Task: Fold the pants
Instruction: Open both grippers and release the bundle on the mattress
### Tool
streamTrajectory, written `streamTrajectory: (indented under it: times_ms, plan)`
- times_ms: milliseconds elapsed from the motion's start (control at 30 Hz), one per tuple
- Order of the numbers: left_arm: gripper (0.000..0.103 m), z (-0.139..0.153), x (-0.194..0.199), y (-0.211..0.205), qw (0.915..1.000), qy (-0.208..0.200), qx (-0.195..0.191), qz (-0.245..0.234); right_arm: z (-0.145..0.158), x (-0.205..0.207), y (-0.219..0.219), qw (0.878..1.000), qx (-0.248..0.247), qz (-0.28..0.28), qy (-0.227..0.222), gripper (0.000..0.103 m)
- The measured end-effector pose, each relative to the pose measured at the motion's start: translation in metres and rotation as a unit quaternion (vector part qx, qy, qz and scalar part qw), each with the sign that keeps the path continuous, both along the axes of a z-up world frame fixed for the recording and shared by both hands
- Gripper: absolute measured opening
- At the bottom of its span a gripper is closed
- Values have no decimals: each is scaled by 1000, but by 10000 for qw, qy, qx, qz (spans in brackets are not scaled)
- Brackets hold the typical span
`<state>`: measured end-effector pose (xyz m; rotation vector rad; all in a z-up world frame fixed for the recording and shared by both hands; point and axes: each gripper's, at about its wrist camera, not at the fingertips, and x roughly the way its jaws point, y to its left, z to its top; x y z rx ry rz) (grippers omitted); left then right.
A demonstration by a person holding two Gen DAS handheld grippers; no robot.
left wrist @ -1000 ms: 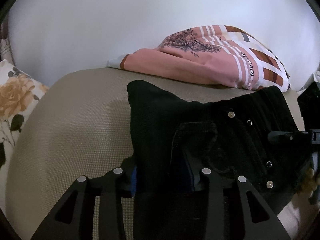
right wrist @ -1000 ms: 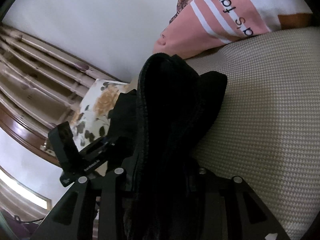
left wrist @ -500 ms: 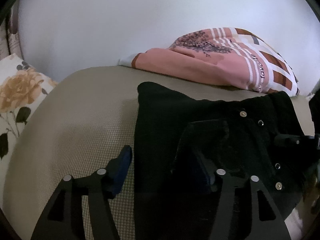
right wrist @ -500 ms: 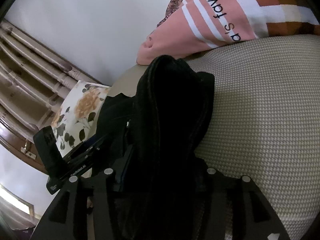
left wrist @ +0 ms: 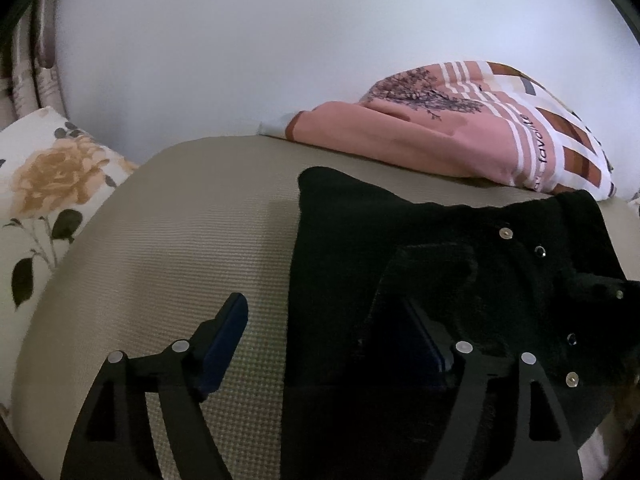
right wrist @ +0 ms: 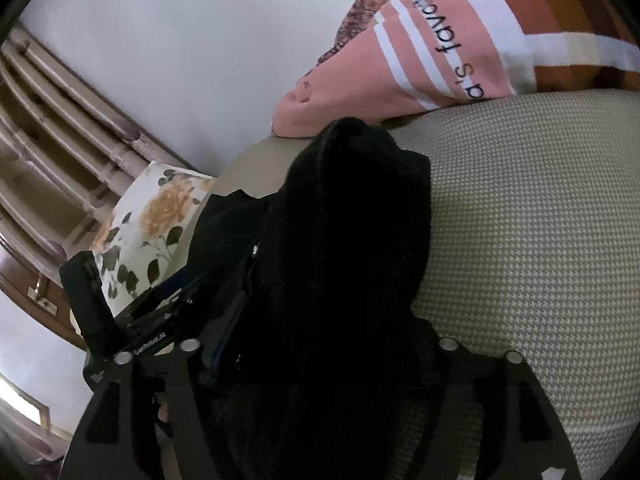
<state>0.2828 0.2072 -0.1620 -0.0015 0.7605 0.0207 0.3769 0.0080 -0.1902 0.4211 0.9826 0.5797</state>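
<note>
Folded black fabric pants [left wrist: 420,240] lie between both opening claws: left gripper [left wrist: 332,328] wide, pads clear (right gripper [right wrist: 320,356] likewise), nothing gripped.

Left gripper [left wrist: 326,330] opening over black pants [left wrist: 460,248], beige cushion [left wrist: 180,232]

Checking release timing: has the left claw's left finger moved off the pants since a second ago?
Yes. The left finger has swung left, off the pants edge it was pinching, and now sits over the bare beige cushion. The claw is opening.
</note>
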Motion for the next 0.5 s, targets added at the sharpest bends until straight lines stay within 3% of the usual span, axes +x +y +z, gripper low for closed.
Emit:
streamTrajectory:
  times_ms: [300,500]
  plan:
    - [85,2,0,1,9996,-64,165,212,1,-3,-7,9998,77,-159,-53,80]
    - [90,4,-4,-1,9986,-176,353,363,6,-8,-15,9987,41,-472,-201,97]
